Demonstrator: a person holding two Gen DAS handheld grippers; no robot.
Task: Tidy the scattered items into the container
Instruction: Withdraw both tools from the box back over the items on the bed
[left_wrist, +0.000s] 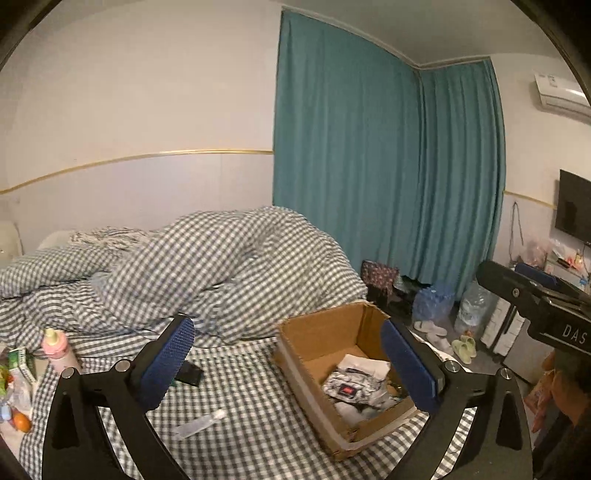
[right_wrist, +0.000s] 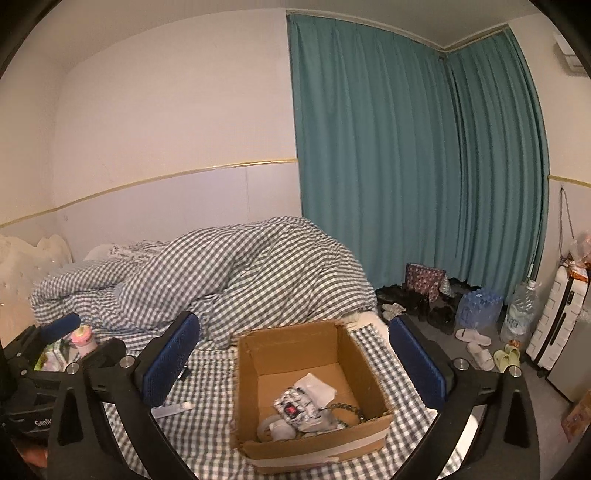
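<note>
Left gripper (left_wrist: 288, 363) fills the bottom of the left wrist view, blue pads spread wide, nothing between them, touching nothing. Right gripper (right_wrist: 293, 363) likewise at the bottom of its view: released, pads far apart, empty. Cardboard box (right_wrist: 291, 347) sits on the checked bed sheet (left_wrist: 243, 398), lower centre-right in both views, framed between the right gripper's pads; inside lie a patterned pouch w/ red label (right_wrist: 295, 404), white paper and what looks like a chain, though that part is blurry. Still out on the sheet, left of the box: a clear tube (left_wrist: 201, 424), a dark flat item (left_wrist: 190, 373), and a pink bottle (left_wrist: 57, 350) at the left edge. Heaped checked duvet (left_wrist: 221, 266) bounds the far side; bare sheet between tube and box gives open room. Bed edge drops off right of the box toward slippers (right_wrist: 476, 345) on the floor.
</note>
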